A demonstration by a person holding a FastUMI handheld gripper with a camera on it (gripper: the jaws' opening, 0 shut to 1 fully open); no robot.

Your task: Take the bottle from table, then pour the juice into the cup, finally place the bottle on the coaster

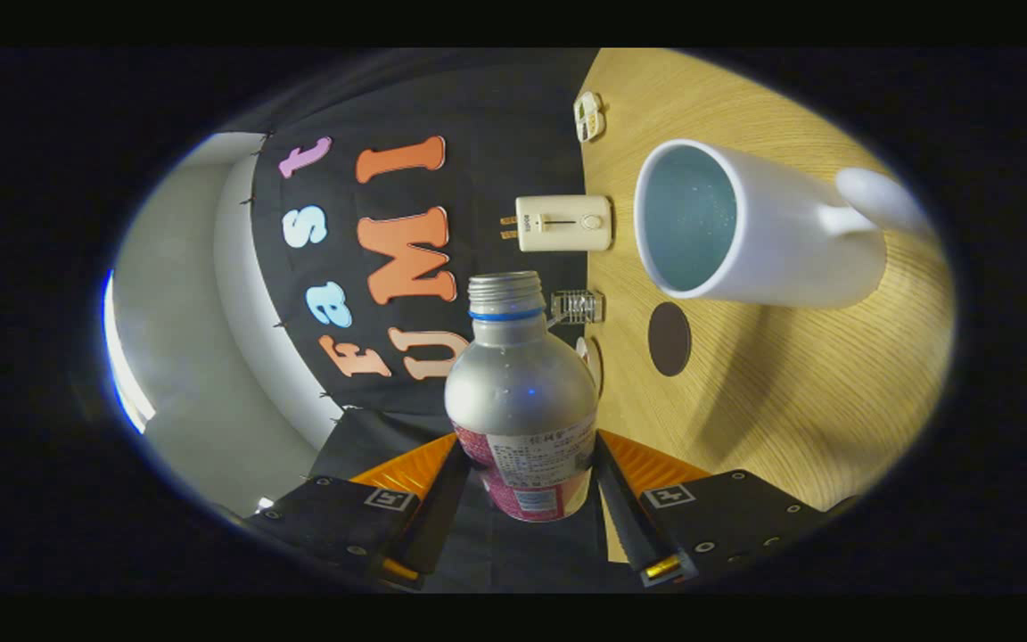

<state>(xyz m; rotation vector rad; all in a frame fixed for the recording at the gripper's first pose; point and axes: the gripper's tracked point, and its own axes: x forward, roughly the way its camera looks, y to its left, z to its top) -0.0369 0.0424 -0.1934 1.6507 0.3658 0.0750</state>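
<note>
A silver bottle (521, 392) with a blue neck ring, an open threaded mouth and a pink and white label sits between my two fingers, and my gripper (527, 464) is shut on it. The whole view is rolled sideways, so the wooden table (772, 401) stands like a wall beside the bottle. The white cup (750, 227), its pale blue inside facing the bottle's mouth, stands on the table beyond and to the side of the bottle. A small dark round coaster (669, 338) lies on the table just beside the cup, close to the bottle's neck.
A cream plug-like box (564, 223) and a small clear ridged object (578, 307) rest on the table by the booth's black cloth wall. Another small white item (588, 116) lies farther along that edge.
</note>
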